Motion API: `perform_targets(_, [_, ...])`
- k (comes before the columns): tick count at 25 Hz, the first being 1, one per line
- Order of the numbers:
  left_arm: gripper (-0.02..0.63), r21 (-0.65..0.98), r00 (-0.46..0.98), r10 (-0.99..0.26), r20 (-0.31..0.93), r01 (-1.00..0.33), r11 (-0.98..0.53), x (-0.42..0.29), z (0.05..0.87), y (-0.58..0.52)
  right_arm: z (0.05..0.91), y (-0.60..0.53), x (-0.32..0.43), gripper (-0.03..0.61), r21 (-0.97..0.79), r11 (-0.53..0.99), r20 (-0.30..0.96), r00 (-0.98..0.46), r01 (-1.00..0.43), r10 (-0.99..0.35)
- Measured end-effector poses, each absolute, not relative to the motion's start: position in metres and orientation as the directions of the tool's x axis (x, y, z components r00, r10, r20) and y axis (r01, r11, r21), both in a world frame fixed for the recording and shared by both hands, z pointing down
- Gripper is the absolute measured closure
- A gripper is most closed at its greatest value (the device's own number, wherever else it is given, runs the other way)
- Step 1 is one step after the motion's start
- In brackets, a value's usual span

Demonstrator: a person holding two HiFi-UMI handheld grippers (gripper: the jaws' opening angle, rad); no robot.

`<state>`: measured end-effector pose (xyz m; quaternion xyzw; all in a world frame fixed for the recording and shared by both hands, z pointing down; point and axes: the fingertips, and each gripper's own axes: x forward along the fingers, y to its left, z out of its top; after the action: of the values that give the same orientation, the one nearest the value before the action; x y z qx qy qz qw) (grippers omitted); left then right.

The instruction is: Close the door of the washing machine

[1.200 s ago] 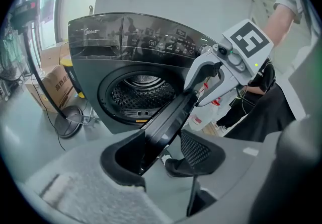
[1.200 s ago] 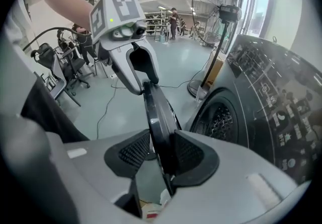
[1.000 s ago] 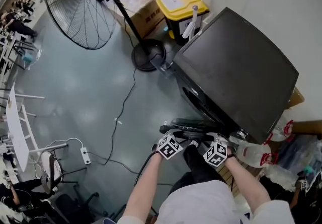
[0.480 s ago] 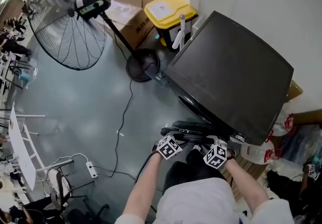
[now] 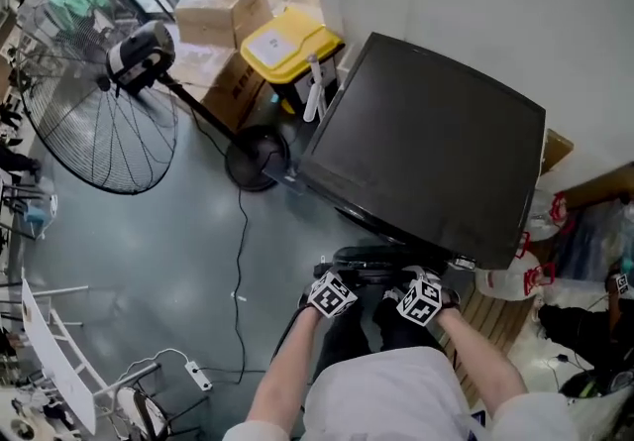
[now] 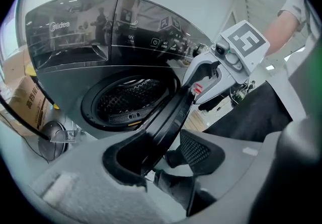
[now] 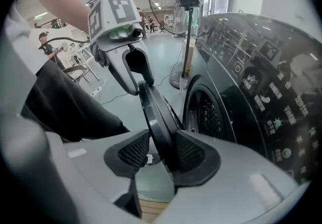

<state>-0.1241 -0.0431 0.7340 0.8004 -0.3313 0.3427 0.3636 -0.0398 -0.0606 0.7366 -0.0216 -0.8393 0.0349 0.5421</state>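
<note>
left gripper: jaws wide apart; the rim of the door runs between them, lying against the 9 o'clock pad and clear of the 3 o'clock pad.
right gripper: jaws wide and just opening a little further; the same rim stands between them, touching the 3 o'clock pad, with a gap at the 9 o'clock pad.
door: swung open, edge-on to both grippers, at 12 o'clock of them in the head view.
washing machine: dark, at 1 o'clock beyond the door; its drum opening is uncovered.
cable: trails over the grey floor at 10 o'clock.
fan: stands farther off at 10 o'clock.
yellow bin: at 11 o'clock, just beside the machine's far corner; cardboard boxes lie beyond it.
</note>
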Motion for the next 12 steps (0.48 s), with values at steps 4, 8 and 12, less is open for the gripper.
perform_targets(4, [0.403,0.338,0.541,-0.268,0.797,-0.768,-0.545,-0.126,0.738,-0.050,0.738,-0.066,-0.042,0.407,-0.043,0.993,0.931,-0.365,-0.109,0.001])
perform_targets(8, [0.403,0.308,0.533,-0.301,0.790,-0.771,-0.558,-0.129,0.741,-0.054,0.741,-0.070,-0.045,0.406,-0.005,0.978,0.941,-0.332,-0.211,-0.067])
perform_targets(12, [0.396,0.265,0.503,-0.374,0.780,-0.806,-0.530,-0.134,0.737,-0.061,0.736,-0.079,-0.046,0.393,0.056,0.947,0.933,-0.321,-0.316,-0.162])
